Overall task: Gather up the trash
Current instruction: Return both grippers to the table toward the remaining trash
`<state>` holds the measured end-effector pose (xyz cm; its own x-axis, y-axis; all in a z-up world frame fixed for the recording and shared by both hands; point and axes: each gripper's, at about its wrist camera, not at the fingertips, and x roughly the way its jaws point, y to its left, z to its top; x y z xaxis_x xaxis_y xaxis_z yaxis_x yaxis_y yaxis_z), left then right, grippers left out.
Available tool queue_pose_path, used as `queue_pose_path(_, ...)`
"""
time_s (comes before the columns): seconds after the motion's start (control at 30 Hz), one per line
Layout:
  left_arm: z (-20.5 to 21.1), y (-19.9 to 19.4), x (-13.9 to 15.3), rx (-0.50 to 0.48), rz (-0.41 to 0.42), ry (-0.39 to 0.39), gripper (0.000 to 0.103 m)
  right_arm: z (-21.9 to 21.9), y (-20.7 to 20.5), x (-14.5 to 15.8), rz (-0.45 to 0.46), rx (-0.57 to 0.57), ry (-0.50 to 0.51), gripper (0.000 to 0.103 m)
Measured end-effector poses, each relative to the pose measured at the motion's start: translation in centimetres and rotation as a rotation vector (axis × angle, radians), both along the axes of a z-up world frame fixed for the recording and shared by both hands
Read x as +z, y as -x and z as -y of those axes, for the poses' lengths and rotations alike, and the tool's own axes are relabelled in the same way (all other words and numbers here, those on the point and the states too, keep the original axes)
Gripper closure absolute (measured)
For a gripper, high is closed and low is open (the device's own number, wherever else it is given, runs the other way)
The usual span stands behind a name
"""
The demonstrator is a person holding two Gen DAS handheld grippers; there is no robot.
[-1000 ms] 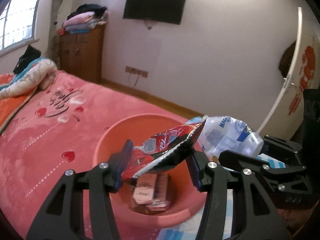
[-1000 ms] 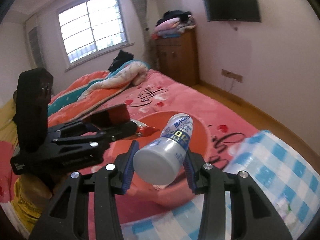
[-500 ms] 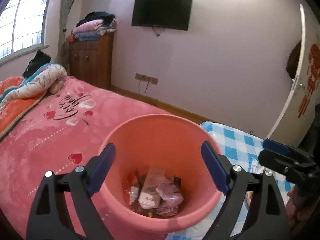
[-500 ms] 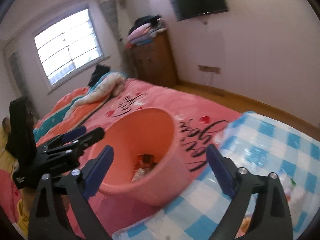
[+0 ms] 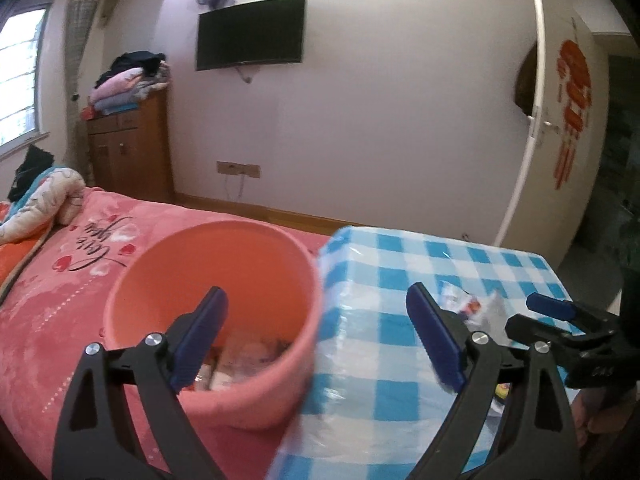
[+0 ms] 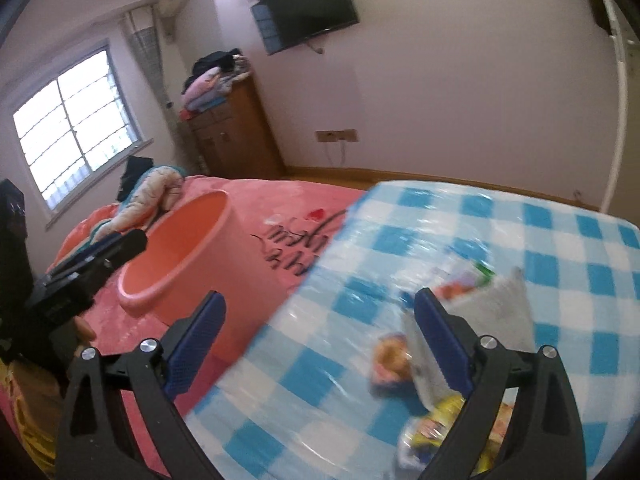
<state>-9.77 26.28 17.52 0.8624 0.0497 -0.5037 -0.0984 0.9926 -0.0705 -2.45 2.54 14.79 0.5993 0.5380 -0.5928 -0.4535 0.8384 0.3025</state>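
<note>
Both my left gripper (image 5: 318, 336) and right gripper (image 6: 320, 334) are spread and empty; some trash lies in the bucket (image 5: 280, 360), wrappers (image 6: 480, 320) remain on the table (image 6: 560, 232).

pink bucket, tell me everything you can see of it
The pink bucket is a round, open-topped tub of smooth salmon-pink plastic with a rolled rim. It stands upright on the pink bedspread, right beside the edge of the blue checked tablecloth. Crumpled wrappers and small cartons lie at its bottom. No lid or handle shows. In the left wrist view one finger of the open left gripper overlaps its mouth.
</note>
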Motion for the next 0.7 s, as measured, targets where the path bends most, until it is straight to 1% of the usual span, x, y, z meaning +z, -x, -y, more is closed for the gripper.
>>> queue_pose_path(0.1, 1.6, 0.3, -0.2, -0.039, -0.002, -0.003, 0.012, 1.6, 1.1, -0.8, 0.009, -0.033, 0.014, 0.009)
queue_pose_path(0.27, 3.9, 0.6, -1.1, -0.088, -0.024, 0.003, 0.012, 4.3, 2.7, -1.5, 0.031, -0.081, 0.010, 0.009)
queue_pose_path(0.43, 6.1, 0.8, -1.8, -0.125, -0.038, -0.006, 0.012, 6.5, 3.5, -2.5, 0.016, -0.115, -0.004, 0.009)
queue_pose_path(0.53, 7.2, 0.8, -2.2, -0.143, -0.052, 0.005, 0.012, 7.6, 3.9, -3.1, 0.005, -0.135, -0.011, 0.009)
queue_pose_path(0.7, 8.5, 0.9, -2.7, -0.156, -0.064, 0.000, 0.012, 9.3, 4.1, -3.9, -0.005, -0.163, -0.024, 0.009)
